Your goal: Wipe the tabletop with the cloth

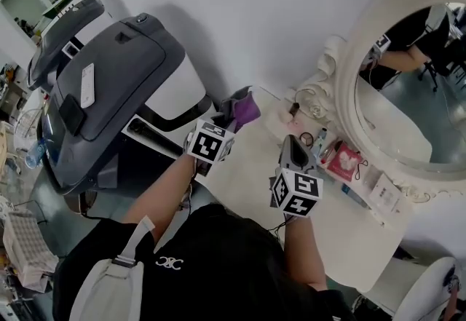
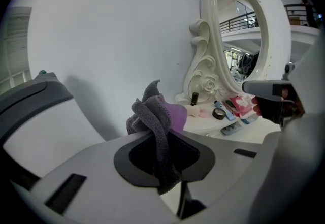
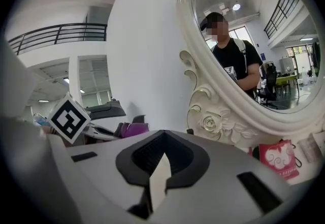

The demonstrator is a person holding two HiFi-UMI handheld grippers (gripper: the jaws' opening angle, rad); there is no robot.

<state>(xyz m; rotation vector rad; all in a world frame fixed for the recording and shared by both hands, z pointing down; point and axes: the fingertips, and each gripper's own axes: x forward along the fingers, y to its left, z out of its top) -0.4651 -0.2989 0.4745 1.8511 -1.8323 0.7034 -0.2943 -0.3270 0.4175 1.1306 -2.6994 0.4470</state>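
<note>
Head view sets a bulky grey chair at the left and an ornate white mirror at the right, with the white tabletop between them. Over that tabletop's far left corner the left gripper is clamped on the grey-and-purple cloth, whose long axis runs upright through the jaws, bunched end pointing up, short tail hanging below. Nearer the mirror, the right gripper hovers with jaws pinched together on nothing.
</note>
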